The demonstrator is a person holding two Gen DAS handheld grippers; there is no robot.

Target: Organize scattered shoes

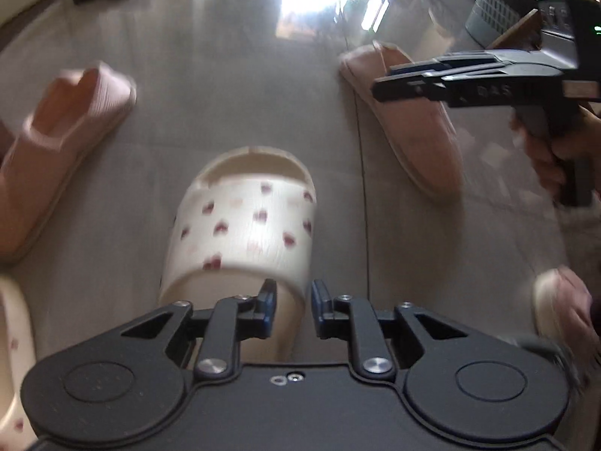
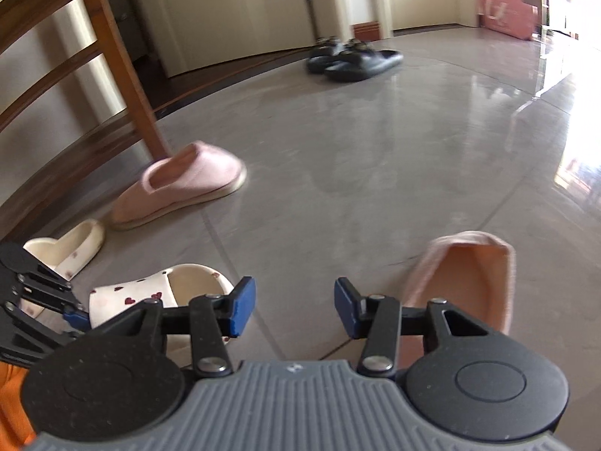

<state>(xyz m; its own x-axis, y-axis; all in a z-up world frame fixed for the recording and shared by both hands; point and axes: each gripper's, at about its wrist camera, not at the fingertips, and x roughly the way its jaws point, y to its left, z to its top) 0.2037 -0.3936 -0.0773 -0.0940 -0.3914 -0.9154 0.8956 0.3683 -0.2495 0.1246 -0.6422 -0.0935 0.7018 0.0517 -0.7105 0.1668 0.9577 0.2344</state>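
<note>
A cream slide with red hearts (image 1: 244, 225) lies on the grey floor straight ahead of my left gripper (image 1: 293, 297). One pad hangs over its footbed and the other outside its rim, jaws apart, no press visible. Its mate (image 1: 11, 357) lies at the bottom left. A pink slipper (image 1: 64, 131) rests to the left and another (image 1: 405, 131) to the right, under my right gripper (image 1: 379, 84). In the right wrist view my right gripper (image 2: 295, 306) is open over bare floor, between the heart slide (image 2: 161, 293) and the pink slipper (image 2: 469, 282).
A pair of black sandals (image 2: 349, 58) stands far off by the wall. A wooden chair leg (image 2: 124, 56) rises beside the other pink slipper (image 2: 180, 188). A pink box (image 2: 507, 15) stands at the back right. A grey basket (image 1: 496, 7) sits at the upper right.
</note>
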